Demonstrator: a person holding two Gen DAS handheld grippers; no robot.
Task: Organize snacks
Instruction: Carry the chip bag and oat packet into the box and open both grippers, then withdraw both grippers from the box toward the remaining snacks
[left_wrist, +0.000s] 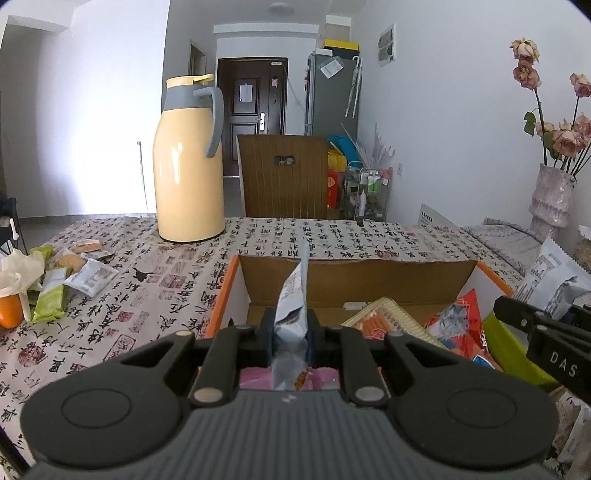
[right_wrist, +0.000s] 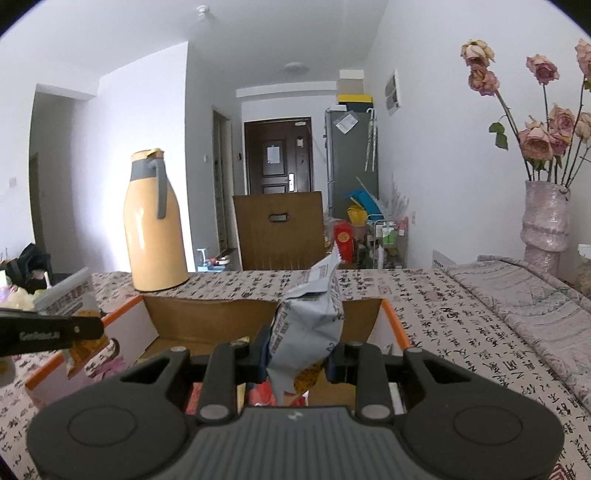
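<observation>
Both hands are loaded over the box (left_wrist: 369, 271): the left gripper (left_wrist: 290, 332) is clamped on a grey packet (left_wrist: 295, 295), standing edge-up between its jaws, and the right gripper (right_wrist: 297, 354) is clamped on a second packet (right_wrist: 306, 325), puffy and crinkled. These look light and soft (crushable, I'd say), with slick film, so a pinch on the flat sealed edge seems safest. More snacks (left_wrist: 62, 273) lie on the table (left_wrist: 147, 295) near the flask (left_wrist: 188, 158).

Layout: cardboard box (left_wrist: 354, 273) on table (left_wrist: 147, 295), centre front.
Thermos (left_wrist: 188, 162) behind box, to its left; chair (left_wrist: 284, 177) beyond table; loose packets (left_wrist: 70, 273) left of box; vase (left_wrist: 552, 199) far right; packets (left_wrist: 458, 325) inside box.
</observation>
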